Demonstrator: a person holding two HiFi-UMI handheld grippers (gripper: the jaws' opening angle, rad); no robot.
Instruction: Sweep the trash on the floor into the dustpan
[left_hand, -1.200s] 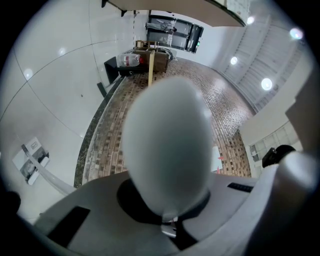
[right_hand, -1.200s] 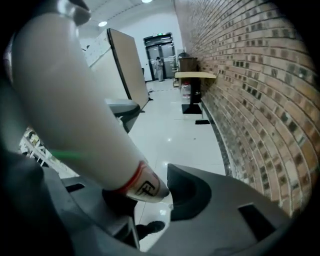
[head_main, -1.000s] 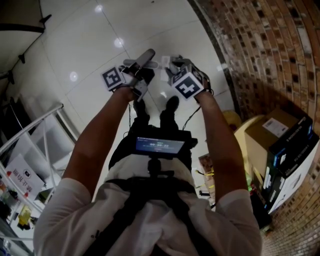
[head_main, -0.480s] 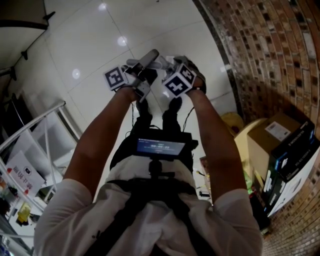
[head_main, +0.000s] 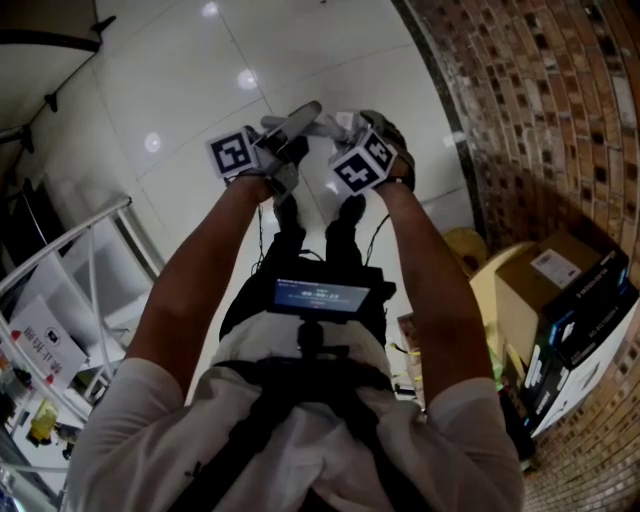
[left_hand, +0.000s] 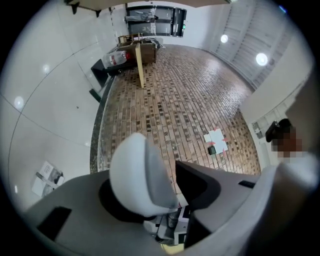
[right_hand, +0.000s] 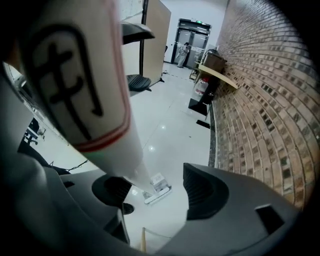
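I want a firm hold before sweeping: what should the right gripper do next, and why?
Probably close the right gripper on the white handle: its jaws have just been opening, and the handle lies against one pad while the other stands clear, so nothing clamps it.

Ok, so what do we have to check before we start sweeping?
1. Hold of the right gripper on the white pole: not ok. Its jaws have just been opening; the pole lies by one pad and the other stands apart.
2. Hold of the left gripper on the grey handle: not ok. Its jaws have just been opening, leaving a gap beside the handle.
3. Sight of trash: cannot tell. Only a small white thing lies on the floor by the pole's lower end.
4. Sight of the dustpan: cannot tell.
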